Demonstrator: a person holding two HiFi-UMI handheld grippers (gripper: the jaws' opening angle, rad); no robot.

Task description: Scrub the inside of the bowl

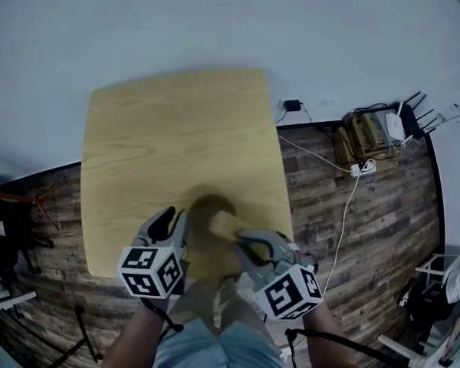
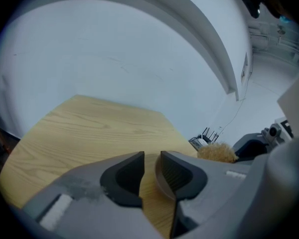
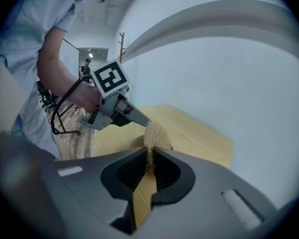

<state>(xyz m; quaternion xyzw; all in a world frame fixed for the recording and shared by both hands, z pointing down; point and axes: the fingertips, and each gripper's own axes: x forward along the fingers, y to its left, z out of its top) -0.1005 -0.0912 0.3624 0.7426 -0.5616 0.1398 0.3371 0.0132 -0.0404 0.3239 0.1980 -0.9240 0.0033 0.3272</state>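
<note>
Right gripper view shows the right gripper (image 3: 149, 156) clenched on a scrubber (image 3: 152, 135). The part of it between the dark ribbed pads is a flat tan strip, and it spreads into a coarse, frayed tuft just past the jaw tips. In the head view the same scrubber (image 1: 225, 223) reaches up and to the left from the right gripper (image 1: 250, 244), over the near rim of the bowl (image 1: 207, 204). The bowl is small, round and dark brown, and sits at lower centre of the frame. The left gripper (image 2: 150, 171) has its jaws drawn close together, leaving a narrow slot. A thin curved brown wall lies against the right-hand pad, read as the bowl's rim gripped there. In the head view the left gripper (image 1: 173, 225) meets the bowl on its left side. The bowl stands on a table (image 1: 176, 129) of pale wood with a smooth surface, visible grain and rounded corners. It is near the table's lower edge, and a broad stretch of tabletop extends from it toward the upper frame. A floor (image 1: 353, 228) of dark rough planks borders the table at right and lower left, and a plain white wall (image 1: 215, 21) fills the top. At upper right, well apart from the table, a router (image 1: 395, 125) sits with white cables (image 1: 345, 205) trailing down the floor.
</note>
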